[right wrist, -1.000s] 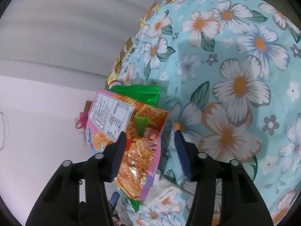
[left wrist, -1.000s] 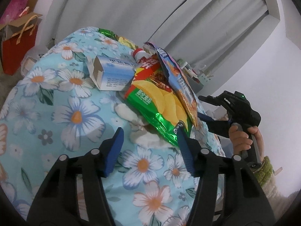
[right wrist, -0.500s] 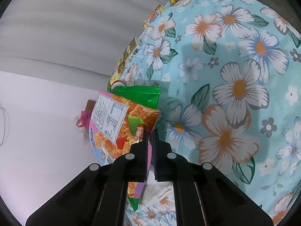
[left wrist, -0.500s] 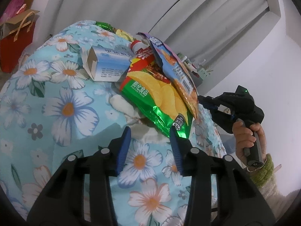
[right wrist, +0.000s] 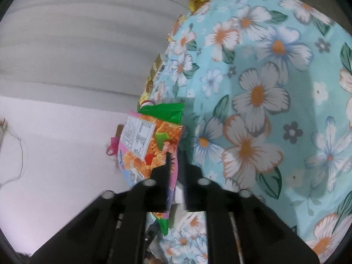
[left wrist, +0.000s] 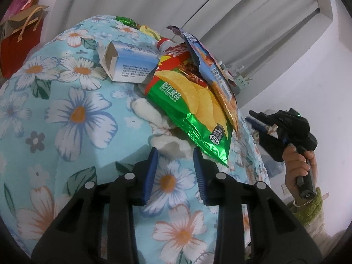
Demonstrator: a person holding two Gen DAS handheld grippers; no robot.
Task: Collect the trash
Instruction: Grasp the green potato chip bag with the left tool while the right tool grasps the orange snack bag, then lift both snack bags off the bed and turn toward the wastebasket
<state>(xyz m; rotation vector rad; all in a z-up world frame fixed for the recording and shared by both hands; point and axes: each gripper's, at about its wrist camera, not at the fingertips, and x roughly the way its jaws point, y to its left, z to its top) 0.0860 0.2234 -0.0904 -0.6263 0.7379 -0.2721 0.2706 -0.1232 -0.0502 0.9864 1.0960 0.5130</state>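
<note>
Across the flowered cloth: trash piled at the far edge

On the far left of my left view a red paper bag [left wrist: 21,41] stands off the flowered cloth [left wrist: 72,114], and the near cloth lies bare, with open room to move. Further in, an open blue-and-white carton [left wrist: 129,63] lies on its side, touching the green chip bag [left wrist: 193,107], whose lower corner hangs just beside my left gripper [left wrist: 175,154]. Its jaws are closing on nothing; only crumpled white tissue [left wrist: 162,129] lies just ahead of the tips, part tucked under the green bag. A second ago these jaws stood much wider. A red-capped bottle [left wrist: 164,43] and a blue-edged snack bag [left wrist: 211,70] lean over the green one, blocking a clean approach. At the right edge the cloth drops away, and there my right hand [left wrist: 297,165] holds the other tool.

From my right view, a white wall fills the left. My right gripper [right wrist: 177,154] has the pink-edged snack bag [right wrist: 143,145] between its fingers, jaws opening; whether the pads press I cannot tell. Half a second ago they were pinched shut. The green bag's end [right wrist: 167,112] lies behind, and gold wrappers [right wrist: 198,0] dot the cloth's far rim.
</note>
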